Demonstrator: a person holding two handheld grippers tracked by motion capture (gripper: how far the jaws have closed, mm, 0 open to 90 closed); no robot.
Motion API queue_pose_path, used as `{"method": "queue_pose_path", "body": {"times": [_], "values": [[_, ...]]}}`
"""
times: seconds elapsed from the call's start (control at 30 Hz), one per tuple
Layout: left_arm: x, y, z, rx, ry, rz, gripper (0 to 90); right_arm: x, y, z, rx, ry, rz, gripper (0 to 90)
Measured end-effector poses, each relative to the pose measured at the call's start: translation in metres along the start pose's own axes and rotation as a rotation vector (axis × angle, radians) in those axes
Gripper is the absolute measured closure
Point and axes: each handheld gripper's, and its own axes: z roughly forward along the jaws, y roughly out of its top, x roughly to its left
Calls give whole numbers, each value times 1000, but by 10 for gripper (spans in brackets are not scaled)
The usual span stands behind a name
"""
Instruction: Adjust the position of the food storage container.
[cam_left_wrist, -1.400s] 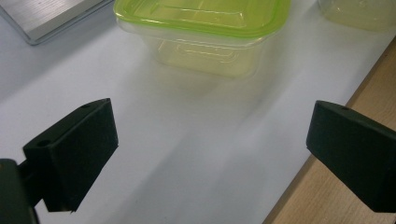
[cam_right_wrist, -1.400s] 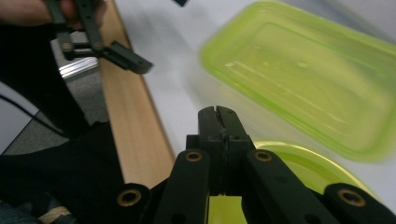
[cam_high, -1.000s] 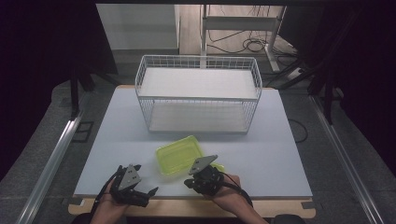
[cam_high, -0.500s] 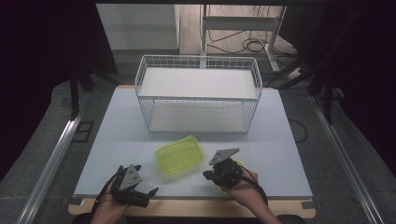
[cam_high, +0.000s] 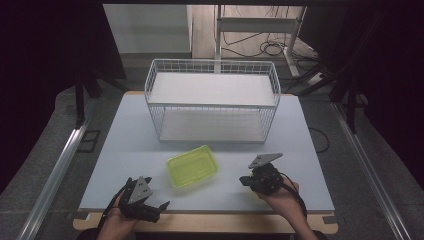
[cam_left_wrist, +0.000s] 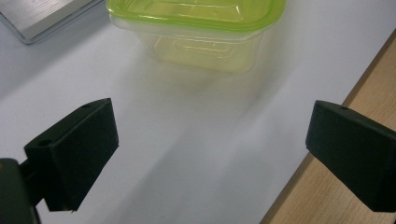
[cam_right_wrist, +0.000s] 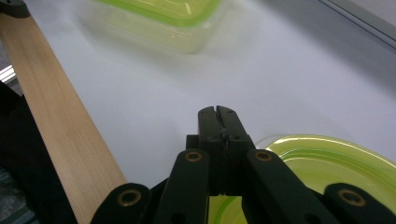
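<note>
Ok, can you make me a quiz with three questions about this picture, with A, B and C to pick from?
1. Where is the green box?
A) on the table, in front of the wire basket
B) inside the wire basket
C) on the floor

2. What colour is the wire basket?
A) red
B) white
C) blue

3. How are the left gripper's jaws?
A) shut tight
B) pinching the green box
C) wide open

Answers:
1 A, the box sits on the table, nearer the person than the basket.
2 B, its wires are white.
3 C, the left gripper view shows a wide gap between the jaws with nothing held in it.
</note>
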Motion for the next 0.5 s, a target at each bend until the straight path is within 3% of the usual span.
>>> {"method": "queue_pose_path", "body": {"times": [0.23, 0.5], "values": [[0, 0, 1, 5, 2, 3, 22, -12, -17, -15, -11, -14, 53, 894], [0, 0, 1, 7, 2, 3, 22, -27, -33, -32, -15, -71, 98, 892]]}}
